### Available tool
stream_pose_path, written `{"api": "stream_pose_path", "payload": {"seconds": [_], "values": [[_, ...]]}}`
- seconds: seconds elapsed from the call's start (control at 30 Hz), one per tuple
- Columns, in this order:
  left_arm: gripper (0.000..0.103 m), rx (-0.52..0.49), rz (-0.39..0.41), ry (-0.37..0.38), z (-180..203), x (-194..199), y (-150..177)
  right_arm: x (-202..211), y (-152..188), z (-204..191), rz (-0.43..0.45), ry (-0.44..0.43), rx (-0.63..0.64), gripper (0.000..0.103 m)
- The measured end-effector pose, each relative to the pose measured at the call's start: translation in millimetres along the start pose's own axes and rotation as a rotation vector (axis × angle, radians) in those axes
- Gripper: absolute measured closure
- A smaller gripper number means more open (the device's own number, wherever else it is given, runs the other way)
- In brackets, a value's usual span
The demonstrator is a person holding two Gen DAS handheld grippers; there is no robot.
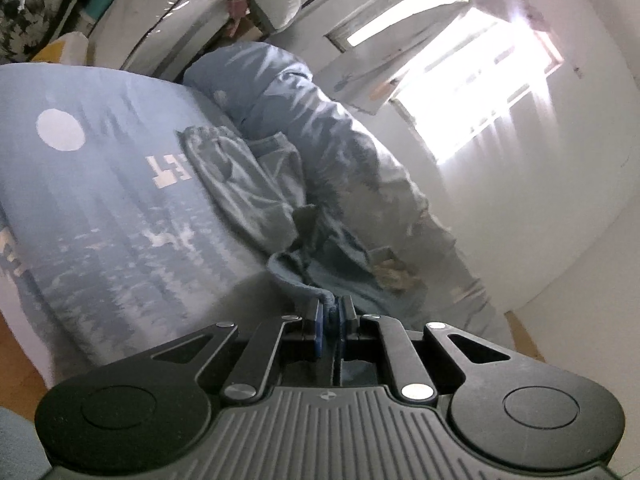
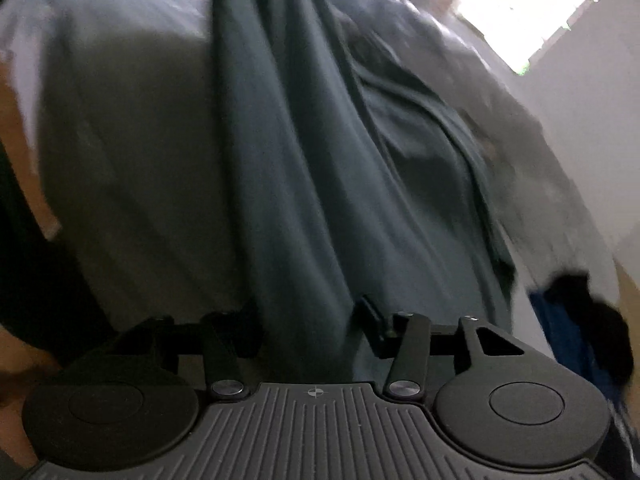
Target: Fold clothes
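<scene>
Left wrist view: the left gripper (image 1: 330, 312) is pinched on a dusty-blue cotton garment's hem (image 1: 304, 294). The right gripper (image 2: 310, 320) is spread around a dark teal fabric fold (image 2: 304, 208), not visibly clamped; the fold should be seated deep before pinching.

bed (image 1: 100, 208): lying flat and bare at left, giving passing room
duvet (image 1: 340, 152): bunching along the wall (image 1: 560, 220), blocking that side
garment (image 2: 304, 184): filling the right gripper's (image 2: 308, 320) path
</scene>
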State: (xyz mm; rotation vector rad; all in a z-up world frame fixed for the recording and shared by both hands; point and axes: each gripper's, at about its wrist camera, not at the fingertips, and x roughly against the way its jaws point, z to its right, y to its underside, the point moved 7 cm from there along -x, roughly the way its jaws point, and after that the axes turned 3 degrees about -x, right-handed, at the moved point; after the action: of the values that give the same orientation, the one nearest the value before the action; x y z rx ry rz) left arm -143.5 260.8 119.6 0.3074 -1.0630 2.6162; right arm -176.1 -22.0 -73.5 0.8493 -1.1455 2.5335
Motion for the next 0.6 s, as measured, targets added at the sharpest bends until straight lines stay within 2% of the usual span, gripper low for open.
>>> {"api": "stream_pose_path", "payload": {"seconds": [0.27, 0.43, 0.53, 0.6], "values": [[0.092, -0.013, 0.033, 0.066, 29.7, -2.7, -5.9, -9.5, 56.4, 43.4, -0.084, 0.169, -0.033, 0.052], [0.092, -0.008, 0.040, 0.080, 36.9, -4.7, -6.1, -10.2, 85.5, 66.8, -0.135, 0.235, -0.076, 0.053], [0.092, -0.008, 0.043, 0.080, 38.1, -4.7, -6.0, -11.0, 98.1, 72.7, -0.156, 0.254, -0.075, 0.058], [0.092, -0.008, 0.047, 0.078, 38.1, -4.1, -5.9, -8.4, 103.0, 72.3, -0.169, 0.253, -0.057, 0.069]]}}
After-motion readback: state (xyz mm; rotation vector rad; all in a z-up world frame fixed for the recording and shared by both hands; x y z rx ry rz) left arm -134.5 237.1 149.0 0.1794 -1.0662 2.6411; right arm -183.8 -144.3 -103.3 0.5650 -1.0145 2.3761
